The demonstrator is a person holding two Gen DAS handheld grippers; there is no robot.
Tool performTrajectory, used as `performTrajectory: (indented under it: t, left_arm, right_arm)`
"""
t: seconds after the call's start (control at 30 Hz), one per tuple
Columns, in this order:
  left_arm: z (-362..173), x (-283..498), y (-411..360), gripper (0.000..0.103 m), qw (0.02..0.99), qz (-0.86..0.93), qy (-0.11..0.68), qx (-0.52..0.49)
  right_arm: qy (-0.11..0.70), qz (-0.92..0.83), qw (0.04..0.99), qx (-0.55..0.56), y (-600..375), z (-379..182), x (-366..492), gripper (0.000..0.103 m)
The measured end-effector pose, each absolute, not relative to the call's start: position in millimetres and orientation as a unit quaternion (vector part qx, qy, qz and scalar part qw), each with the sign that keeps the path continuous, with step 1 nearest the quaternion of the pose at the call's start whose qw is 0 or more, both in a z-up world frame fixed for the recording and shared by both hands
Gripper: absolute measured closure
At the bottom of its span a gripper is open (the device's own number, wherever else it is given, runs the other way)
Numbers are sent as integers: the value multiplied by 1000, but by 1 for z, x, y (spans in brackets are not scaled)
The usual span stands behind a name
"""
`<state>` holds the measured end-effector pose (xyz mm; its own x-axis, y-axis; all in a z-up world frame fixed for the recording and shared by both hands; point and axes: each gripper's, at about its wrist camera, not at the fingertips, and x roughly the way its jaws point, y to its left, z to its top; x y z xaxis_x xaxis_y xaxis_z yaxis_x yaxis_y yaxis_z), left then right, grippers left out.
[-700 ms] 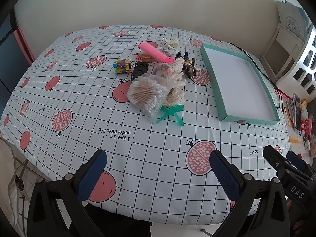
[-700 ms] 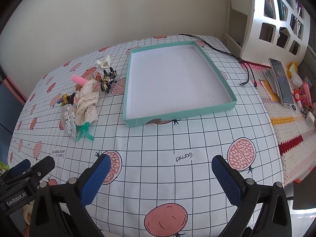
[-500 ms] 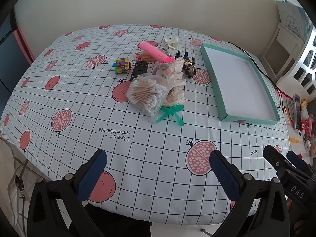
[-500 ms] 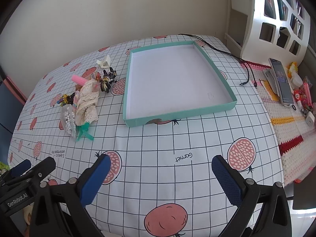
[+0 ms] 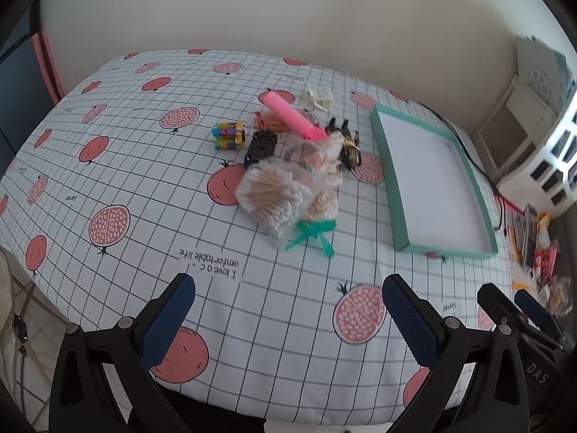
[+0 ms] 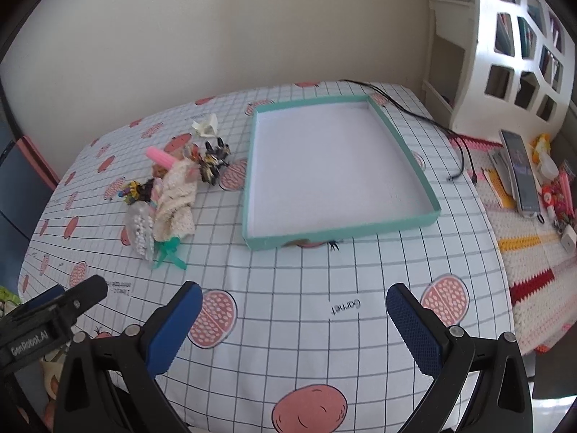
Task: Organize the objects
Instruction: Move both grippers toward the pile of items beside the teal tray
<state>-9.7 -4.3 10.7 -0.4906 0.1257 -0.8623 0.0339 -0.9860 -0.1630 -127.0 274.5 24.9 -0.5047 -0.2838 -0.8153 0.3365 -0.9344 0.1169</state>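
Teal tray (image 6: 414,153) (white inside, bare), pile of small objs (image 5: 288,166) just beside, cotton-swab bag (image 5: 272,196) nearest.

From my right tongs (image 6: 288,321) I see both blue pads spread wide with nothing between them, hovering over the near part of the worktop (image 6: 288,274) with its pomegranate grid cloth. Ahead lies the teal tray (image 6: 414,166), white inside and bare. To its left sits a heap: cotton swab bag (image 6: 141,229), cream cloth (image 6: 176,198), pink tube (image 6: 160,157).
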Motion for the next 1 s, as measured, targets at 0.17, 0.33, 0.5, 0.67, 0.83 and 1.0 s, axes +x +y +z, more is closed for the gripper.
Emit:
performTrajectory:
  t: [0.17, 0.33, 0.5, 0.67, 0.83, 1.0]
  left_arm:
    - [19, -30, -24, 0, 14, 869, -116, -481]
    - [23, -56, -36, 0, 8, 870, -127, -477]
    - [26, -83, -39, 0, 7, 870, -114, -479]
    - [10, -105, -43, 0, 10, 845, -132, -518]
    - [-7, -120, -47, 0, 4, 822, -135, -553]
    - [-23, -129, -53, 0, -18, 799, -178, -574]
  right_arm:
    - [19, -859, 203, 470, 256, 34, -143, 0]
    - [38, -852, 232, 467, 226, 42, -159, 0]
    - [56, -836, 272, 474, 188, 37, -172, 0]
    - [90, -818, 292, 488, 157, 19, -174, 0]
    - [123, -799, 309, 501, 133, 0, -176, 0]
    - [120, -781, 319, 523, 126, -17, -180, 2]
